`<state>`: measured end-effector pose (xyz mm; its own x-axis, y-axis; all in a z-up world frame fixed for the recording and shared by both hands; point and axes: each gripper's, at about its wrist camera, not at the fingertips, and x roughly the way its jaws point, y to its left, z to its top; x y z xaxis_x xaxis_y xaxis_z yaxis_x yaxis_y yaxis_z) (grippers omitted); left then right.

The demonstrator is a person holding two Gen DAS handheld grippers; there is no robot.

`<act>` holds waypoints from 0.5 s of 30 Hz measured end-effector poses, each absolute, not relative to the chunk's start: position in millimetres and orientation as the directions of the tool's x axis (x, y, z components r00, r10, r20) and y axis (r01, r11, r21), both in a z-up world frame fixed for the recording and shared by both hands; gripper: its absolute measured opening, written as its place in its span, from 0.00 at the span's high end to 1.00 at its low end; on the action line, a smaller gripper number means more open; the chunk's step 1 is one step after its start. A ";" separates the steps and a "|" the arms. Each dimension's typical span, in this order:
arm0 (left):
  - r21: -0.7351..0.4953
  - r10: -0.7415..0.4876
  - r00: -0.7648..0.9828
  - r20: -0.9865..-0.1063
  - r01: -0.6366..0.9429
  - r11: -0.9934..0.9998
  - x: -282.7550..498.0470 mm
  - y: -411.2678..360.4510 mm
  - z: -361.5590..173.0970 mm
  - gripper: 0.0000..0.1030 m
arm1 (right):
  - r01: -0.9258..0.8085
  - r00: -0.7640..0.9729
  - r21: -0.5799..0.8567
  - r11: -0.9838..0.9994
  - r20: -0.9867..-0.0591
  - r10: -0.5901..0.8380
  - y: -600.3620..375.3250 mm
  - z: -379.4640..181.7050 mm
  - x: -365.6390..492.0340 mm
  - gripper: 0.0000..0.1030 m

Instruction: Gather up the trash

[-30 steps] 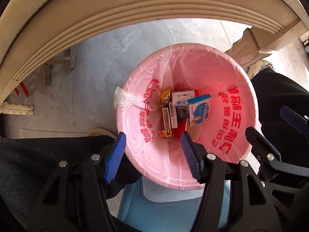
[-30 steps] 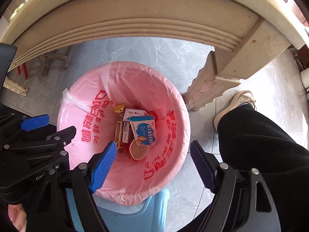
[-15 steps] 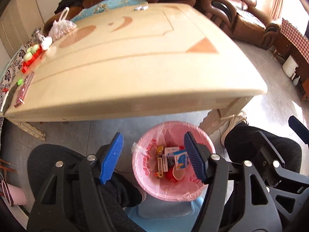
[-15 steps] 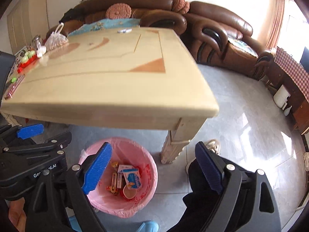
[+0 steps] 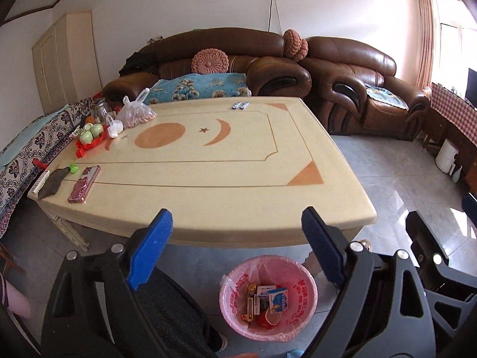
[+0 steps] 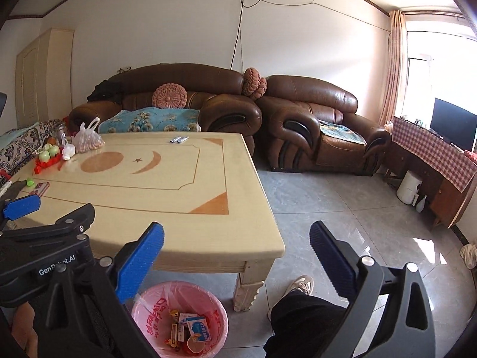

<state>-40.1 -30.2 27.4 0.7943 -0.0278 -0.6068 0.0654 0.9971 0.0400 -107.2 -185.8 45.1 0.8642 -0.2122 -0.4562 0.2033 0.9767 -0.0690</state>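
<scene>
Below — pink-lined bin [image 5: 235, 280] holds boxes [image 5: 278, 298], wrappers [image 5: 252, 291], red cup [image 5: 269, 319].

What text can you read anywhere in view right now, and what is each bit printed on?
"GenRobot.AI": white lettering on the left gripper body, one letter hidden by a bolt.
Red Chinese characters on the pink bin liner: too distorted to read.
Print on the blue-and-white box in the bin: too small.
Other packets in the bin: illegible.
Two small wrappers at the table's far edge: blurred.
</scene>
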 end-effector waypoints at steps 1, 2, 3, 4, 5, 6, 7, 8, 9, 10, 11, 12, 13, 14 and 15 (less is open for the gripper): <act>0.029 -0.037 0.797 -0.602 0.068 0.997 -42.5 -29.2 31.3 0.16 | 0.209 0.870 -0.069 0.976 -0.443 -0.217 -185.3 48.9 -110.9 0.07; 0.017 -0.045 0.799 -0.599 0.069 0.997 -45.5 -27.8 35.1 0.16 | 0.215 0.874 -0.070 0.974 -0.432 -0.224 -184.6 52.4 -114.4 0.07; 0.010 -0.049 0.802 -0.595 0.068 0.998 -47.6 -27.0 37.8 0.16 | 0.219 0.877 -0.072 0.973 -0.422 -0.229 -183.7 56.3 -118.0 0.07; 0.007 -0.048 0.807 -0.589 0.064 0.998 -50.6 -27.1 40.5 0.16 | 0.225 0.881 -0.077 0.971 -0.410 -0.237 -182.3 59.5 -121.3 0.07; 0.005 -0.046 0.811 -0.584 0.060 0.998 -53.0 -26.0 41.6 0.16 | 0.229 0.884 -0.082 0.970 -0.399 -0.243 -180.4 61.4 -123.6 0.07; 0.004 -0.044 0.816 -0.577 0.057 0.998 -55.6 -25.3 43.8 0.16 | 0.233 0.888 -0.084 0.969 -0.389 -0.247 -178.8 64.3 -127.8 0.07; 0.000 -0.044 0.819 -0.572 0.054 0.999 -57.9 -24.6 45.6 0.16 | 0.234 0.890 -0.083 0.969 -0.382 -0.247 -178.5 66.3 -130.2 0.07; -0.002 -0.045 0.822 -0.568 0.053 0.999 -59.6 -24.2 47.3 0.16 | 0.235 0.893 -0.080 0.969 -0.376 -0.248 -178.4 68.0 -132.8 0.07; -0.002 -0.044 0.824 -0.565 0.052 0.999 -61.2 -24.2 48.8 0.16 | 0.236 0.894 -0.079 0.969 -0.372 -0.248 -178.6 69.7 -134.1 0.07; -0.002 -0.043 0.827 -0.561 0.050 0.999 -62.8 -24.1 50.4 0.16 | 0.237 0.895 -0.077 0.968 -0.370 -0.249 -177.9 71.2 -136.0 0.07; -0.003 -0.042 0.830 -0.557 0.049 0.999 -66.0 -23.8 52.1 0.16 | 0.237 0.896 -0.074 0.969 -0.368 -0.248 -178.0 72.5 -137.1 0.07; -0.002 -0.042 0.831 -0.554 0.049 0.999 -66.6 -23.7 53.5 0.16 | 0.237 0.898 -0.070 0.969 -0.366 -0.246 -178.2 73.8 -138.4 0.07; 0.000 -0.042 0.833 -0.551 0.050 0.999 -67.3 -23.5 54.9 0.16 | 0.238 0.898 -0.067 0.969 -0.364 -0.246 -178.7 74.4 -139.7 0.07; -0.001 -0.042 0.835 -0.549 0.050 0.999 -68.6 -23.3 56.0 0.16 | 0.238 0.899 -0.067 0.969 -0.362 -0.246 -178.8 75.4 -140.8 0.07; -0.006 -0.045 0.836 -0.547 0.049 0.999 -69.3 -22.5 57.2 0.16 | 0.239 0.900 -0.067 0.969 -0.360 -0.247 -178.9 75.9 -141.1 0.07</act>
